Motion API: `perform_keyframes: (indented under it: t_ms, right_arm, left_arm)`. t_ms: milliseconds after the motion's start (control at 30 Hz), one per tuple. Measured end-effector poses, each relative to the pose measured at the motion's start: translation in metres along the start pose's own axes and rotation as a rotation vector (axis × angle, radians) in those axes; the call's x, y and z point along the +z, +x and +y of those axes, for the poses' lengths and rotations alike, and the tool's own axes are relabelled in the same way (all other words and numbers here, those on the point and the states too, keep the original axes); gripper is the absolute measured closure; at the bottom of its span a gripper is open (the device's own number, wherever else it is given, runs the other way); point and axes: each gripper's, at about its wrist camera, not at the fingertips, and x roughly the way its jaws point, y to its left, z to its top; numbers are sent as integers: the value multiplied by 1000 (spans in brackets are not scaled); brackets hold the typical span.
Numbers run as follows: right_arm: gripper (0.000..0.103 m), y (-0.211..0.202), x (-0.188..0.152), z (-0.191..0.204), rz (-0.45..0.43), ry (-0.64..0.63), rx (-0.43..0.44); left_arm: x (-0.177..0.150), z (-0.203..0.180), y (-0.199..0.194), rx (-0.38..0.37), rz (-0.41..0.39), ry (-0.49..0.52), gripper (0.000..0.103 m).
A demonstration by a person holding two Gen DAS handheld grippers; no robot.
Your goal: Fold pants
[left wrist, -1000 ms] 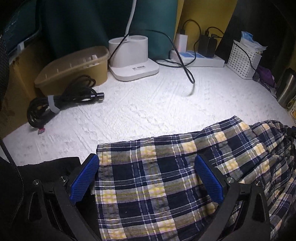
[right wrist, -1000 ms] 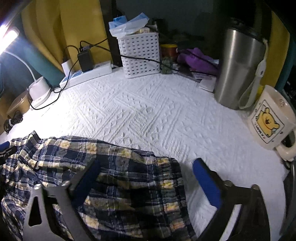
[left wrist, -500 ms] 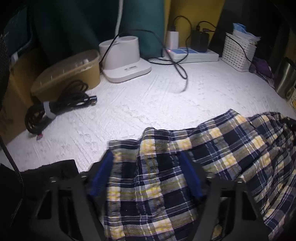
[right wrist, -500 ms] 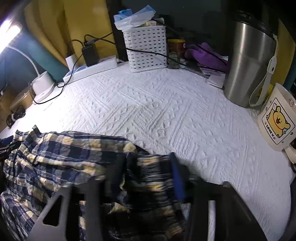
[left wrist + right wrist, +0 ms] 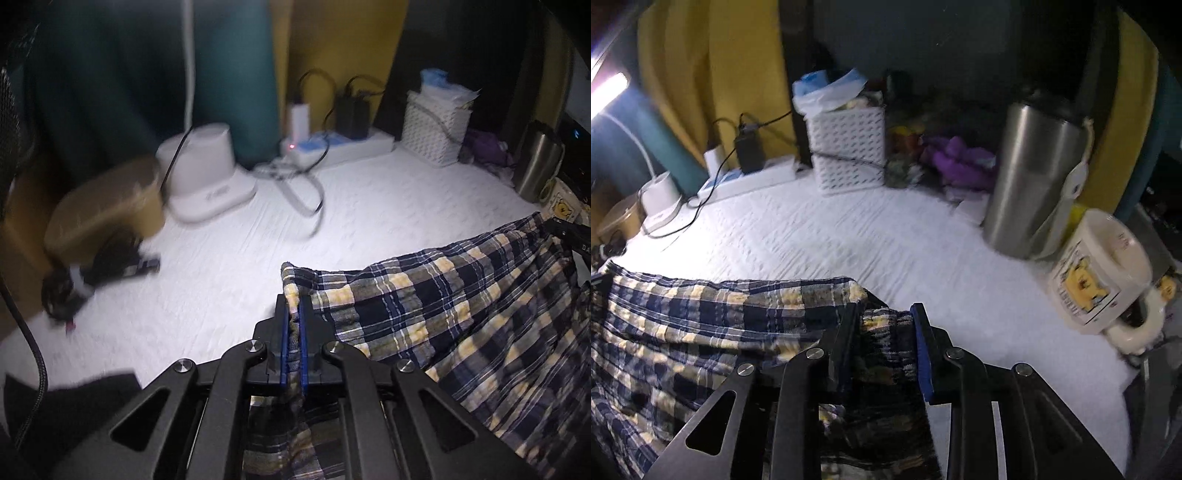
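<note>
The navy, yellow and white plaid pants (image 5: 443, 321) hang stretched between my two grippers above the white textured table cover (image 5: 229, 258). My left gripper (image 5: 293, 306) is shut on one corner of the cloth, with the edge sticking up between the blue pads. In the right wrist view the pants (image 5: 701, 321) run off to the left. My right gripper (image 5: 886, 317) is shut on a thick bunch of the other corner, its jaws held somewhat apart by the cloth.
At the back stand a white lamp base (image 5: 207, 177), a tan box (image 5: 107, 206), a coiled black cable (image 5: 99, 273), a power strip (image 5: 340, 144) and a white basket (image 5: 847, 147). A steel tumbler (image 5: 1034, 184) and a bear mug (image 5: 1097, 273) stand at the right.
Both grippers went from open around the pants' corners to shut on them. The cloth has been lifted off the table and pulled taut between them.
</note>
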Motion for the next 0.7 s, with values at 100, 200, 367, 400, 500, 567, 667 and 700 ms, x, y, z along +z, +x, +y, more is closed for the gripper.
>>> perform_keyframes:
  t_ms: [100, 200, 367, 400, 500, 567, 667, 700]
  right_arm:
    - [75, -1, 10, -11, -25, 13, -25]
    - [75, 7, 14, -23, -26, 22, -42]
    - [75, 43, 8, -35, 59, 62, -57]
    - [75, 47, 7, -36, 66, 70, -56]
    - [75, 52, 7, -37, 85, 70, -64]
    - [71, 56, 8, -39, 105, 76, -62]
    - [55, 56, 6, -42, 112, 83, -94]
    - [52, 55, 5, -44, 111, 86, -104]
  left_arm:
    - [19, -8, 1, -2, -28, 37, 100]
    - [35, -11, 14, -11, -33, 49, 99]
    - [37, 3, 50, 58, 29, 28, 99]
    - [34, 9, 55, 58, 48, 11, 99]
    - [24, 23, 57, 80, 72, -23, 99]
    - [20, 29, 57, 65, 96, -57, 99]
    - [15, 33, 53, 7, 116, -82, 84]
    - [13, 31, 52, -6, 121, -77, 57]
